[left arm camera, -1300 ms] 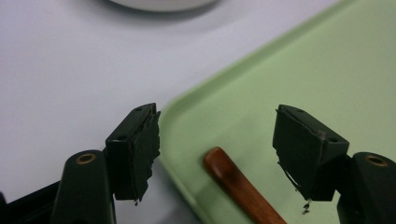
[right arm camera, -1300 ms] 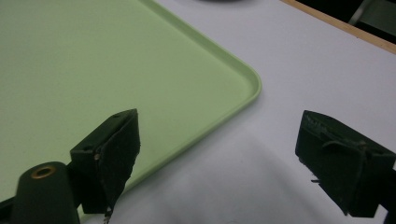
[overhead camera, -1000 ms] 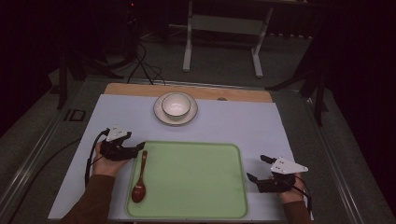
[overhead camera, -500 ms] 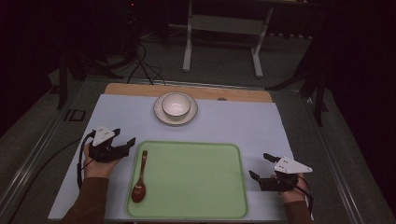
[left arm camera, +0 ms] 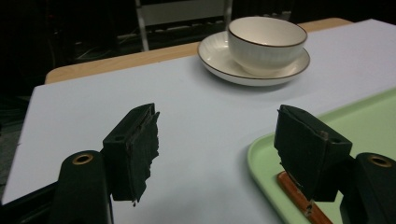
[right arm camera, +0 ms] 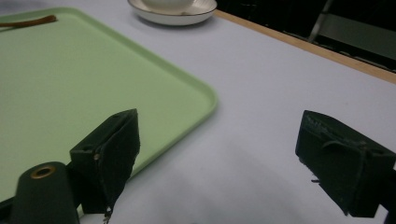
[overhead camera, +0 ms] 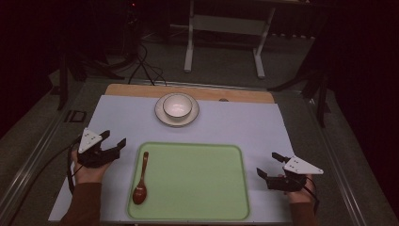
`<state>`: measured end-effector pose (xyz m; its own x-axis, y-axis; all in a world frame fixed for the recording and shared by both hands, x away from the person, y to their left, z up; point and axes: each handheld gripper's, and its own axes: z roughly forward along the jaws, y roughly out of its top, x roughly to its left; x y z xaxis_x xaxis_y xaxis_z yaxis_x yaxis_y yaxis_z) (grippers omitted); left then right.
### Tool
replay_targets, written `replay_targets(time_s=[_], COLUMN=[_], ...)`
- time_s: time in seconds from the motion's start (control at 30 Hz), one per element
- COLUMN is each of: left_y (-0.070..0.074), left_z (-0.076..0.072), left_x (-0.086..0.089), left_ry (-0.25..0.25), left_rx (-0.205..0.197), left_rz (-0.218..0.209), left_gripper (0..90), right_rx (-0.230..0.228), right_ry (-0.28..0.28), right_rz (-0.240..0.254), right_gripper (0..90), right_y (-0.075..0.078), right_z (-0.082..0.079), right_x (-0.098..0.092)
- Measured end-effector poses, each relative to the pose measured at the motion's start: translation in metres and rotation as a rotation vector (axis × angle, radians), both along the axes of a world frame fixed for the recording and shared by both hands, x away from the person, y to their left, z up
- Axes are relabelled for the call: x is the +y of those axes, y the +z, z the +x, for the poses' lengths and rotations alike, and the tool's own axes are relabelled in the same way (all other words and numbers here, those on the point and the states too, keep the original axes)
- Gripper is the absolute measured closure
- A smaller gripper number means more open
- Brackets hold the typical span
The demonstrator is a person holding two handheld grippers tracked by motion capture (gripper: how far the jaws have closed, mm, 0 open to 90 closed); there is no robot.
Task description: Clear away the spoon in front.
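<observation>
A pale green tray (overhead camera: 197,179) lies at the near middle of the white table. A brown wooden spoon (overhead camera: 141,181) rests inside it along its left side, bowl end nearest me. A white bowl (overhead camera: 177,105) stands on a saucer (overhead camera: 160,115) at the far middle. My left gripper (overhead camera: 115,137) is open just left of the tray, holding nothing; its own view shows the jaws (left arm camera: 217,140) wide apart, with the spoon handle (left arm camera: 299,196) behind the right jaw. To the right of the tray my right gripper (right arm camera: 219,154) is open and empty above the table, near the tray's corner (right arm camera: 205,95).
A wooden strip (overhead camera: 235,94) runs along the table's far edge. Beyond it stand a metal frame (overhead camera: 226,28) and cables (overhead camera: 141,61) on the dark floor. The table's white cover (overhead camera: 244,127) spreads between the tray and the saucer.
My left gripper has drawn back to the left, away from the tray and spoon. The right gripper has shifted slightly right and nearer. The spoon, tray and bowl have not moved.
</observation>
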<state>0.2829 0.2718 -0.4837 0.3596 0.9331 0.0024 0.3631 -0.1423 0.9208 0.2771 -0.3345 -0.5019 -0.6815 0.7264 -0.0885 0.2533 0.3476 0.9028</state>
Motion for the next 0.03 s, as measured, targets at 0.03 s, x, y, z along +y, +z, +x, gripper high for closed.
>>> replay_targets(time_s=[0.03], left_y=[-0.0001], left_z=[-0.001], left_x=[0.0022], left_ry=[0.009], left_rx=[-0.001], left_rz=[-0.003], left_gripper=[30.4], right_rx=[-0.001], right_ry=[-0.006], right_rz=[0.0], right_gripper=[13.7], right_y=[0.0001], right_z=[0.0002], right_x=[-0.0012])
